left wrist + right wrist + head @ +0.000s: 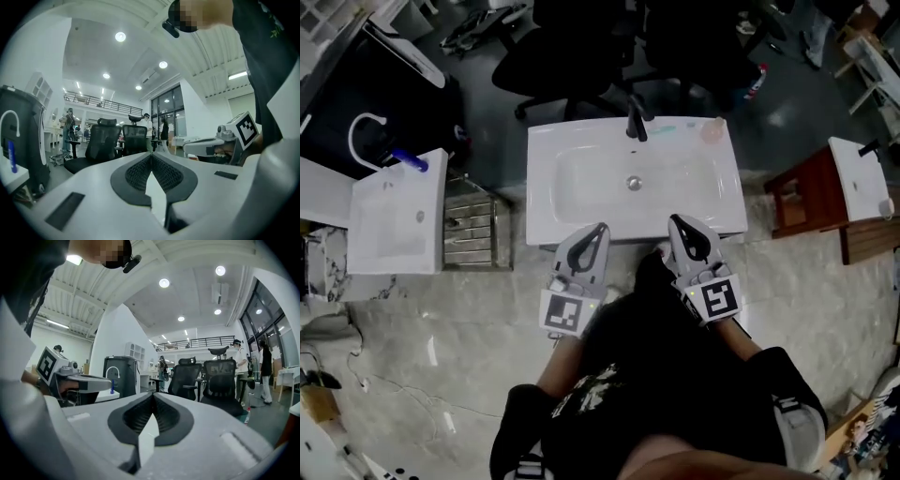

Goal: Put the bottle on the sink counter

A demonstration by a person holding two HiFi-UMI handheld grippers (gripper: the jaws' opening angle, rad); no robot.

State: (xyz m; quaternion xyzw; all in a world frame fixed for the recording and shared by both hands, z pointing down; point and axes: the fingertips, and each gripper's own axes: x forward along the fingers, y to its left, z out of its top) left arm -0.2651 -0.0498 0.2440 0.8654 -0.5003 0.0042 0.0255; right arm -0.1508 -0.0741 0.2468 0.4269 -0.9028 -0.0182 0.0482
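Left gripper [598, 231] has its jaws pressed together with nothing between them. The right gripper [679, 225] is closed and empty too. Both hover side by side at the near edge of the white sink bench [546, 202]. A red-capped bottle [757, 82] is on the floor beyond the bench's far right corner, near the black chairs [572, 56]. A pinkish thing [712, 129] sits on that corner, too small to identify.
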